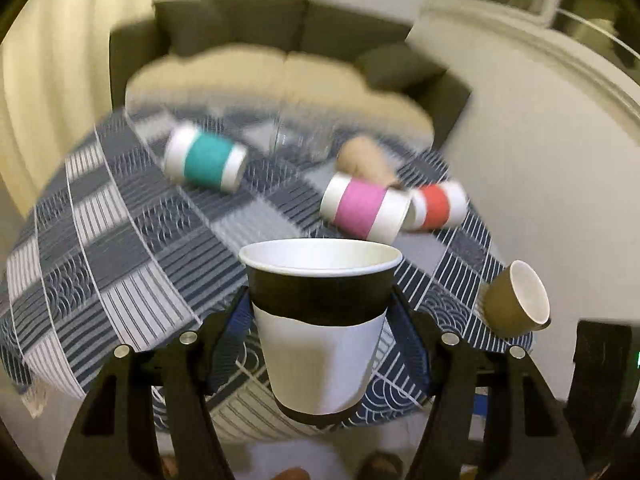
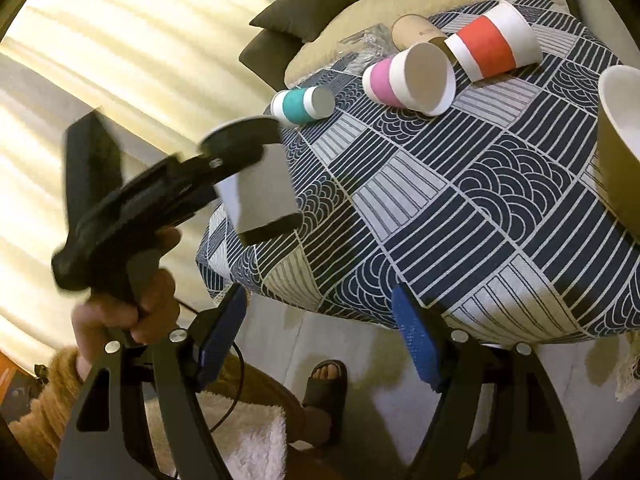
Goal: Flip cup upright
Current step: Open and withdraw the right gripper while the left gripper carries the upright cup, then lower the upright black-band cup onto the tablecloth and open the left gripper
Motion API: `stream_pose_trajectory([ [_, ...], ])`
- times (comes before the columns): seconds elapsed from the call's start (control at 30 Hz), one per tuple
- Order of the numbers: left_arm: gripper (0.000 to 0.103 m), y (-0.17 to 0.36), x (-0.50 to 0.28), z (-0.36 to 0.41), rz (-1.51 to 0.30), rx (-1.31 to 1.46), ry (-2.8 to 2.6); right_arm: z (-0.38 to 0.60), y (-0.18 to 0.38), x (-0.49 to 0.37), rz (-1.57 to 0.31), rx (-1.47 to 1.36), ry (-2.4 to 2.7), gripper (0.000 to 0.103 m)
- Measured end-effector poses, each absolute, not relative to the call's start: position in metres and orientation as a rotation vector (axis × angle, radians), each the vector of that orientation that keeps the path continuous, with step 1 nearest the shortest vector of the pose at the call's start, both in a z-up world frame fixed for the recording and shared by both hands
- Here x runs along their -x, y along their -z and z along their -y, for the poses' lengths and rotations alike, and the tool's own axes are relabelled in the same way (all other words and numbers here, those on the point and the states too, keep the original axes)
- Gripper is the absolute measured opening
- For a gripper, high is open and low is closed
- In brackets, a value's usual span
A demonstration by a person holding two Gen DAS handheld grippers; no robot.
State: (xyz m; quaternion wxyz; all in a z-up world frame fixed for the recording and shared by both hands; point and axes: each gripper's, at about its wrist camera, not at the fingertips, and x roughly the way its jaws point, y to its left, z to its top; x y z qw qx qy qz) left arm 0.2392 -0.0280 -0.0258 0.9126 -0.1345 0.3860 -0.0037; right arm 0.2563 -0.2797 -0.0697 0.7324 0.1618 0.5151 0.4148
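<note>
My left gripper (image 1: 320,304) is shut on a black-and-white paper cup (image 1: 320,328), held mouth up above the near edge of the patterned table (image 1: 120,248). The same cup (image 2: 260,188) and the left gripper (image 2: 188,184) show in the right wrist view, in the air at the table's left edge. My right gripper (image 2: 320,340) is open and empty, below the table's near edge (image 2: 460,220) over the floor. On their sides on the table lie a teal-banded cup (image 1: 206,160), a pink-banded cup (image 1: 364,212) and a red-banded cup (image 1: 436,206).
An olive cup (image 1: 516,300) lies tilted at the table's right edge; it is close to my right gripper (image 2: 616,140). A tan cup (image 1: 362,158) lies behind the pink one. A dark sofa (image 1: 280,40) stands behind the table. A sandalled foot (image 2: 326,384) is on the floor.
</note>
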Motion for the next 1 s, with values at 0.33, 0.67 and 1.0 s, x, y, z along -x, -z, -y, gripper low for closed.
stream_pose_trajectory([
  [0.33, 0.066, 0.045, -0.192, 0.046, -0.391, 0.228, 0.000, 0.288, 0.074, -0.261, -1.119, -0.288, -0.802, 0.075],
  [0.67, 0.066, 0.088, -0.181, 0.067, -0.275, 0.094, -0.099, 0.287, 0.081, -0.268, -1.108, -0.219, -0.723, 0.075],
  [1.0, 0.067, 0.114, -0.179, 0.067, -0.232, 0.087, -0.163, 0.285, 0.088, -0.276, -1.128, -0.209, -0.693, 0.075],
])
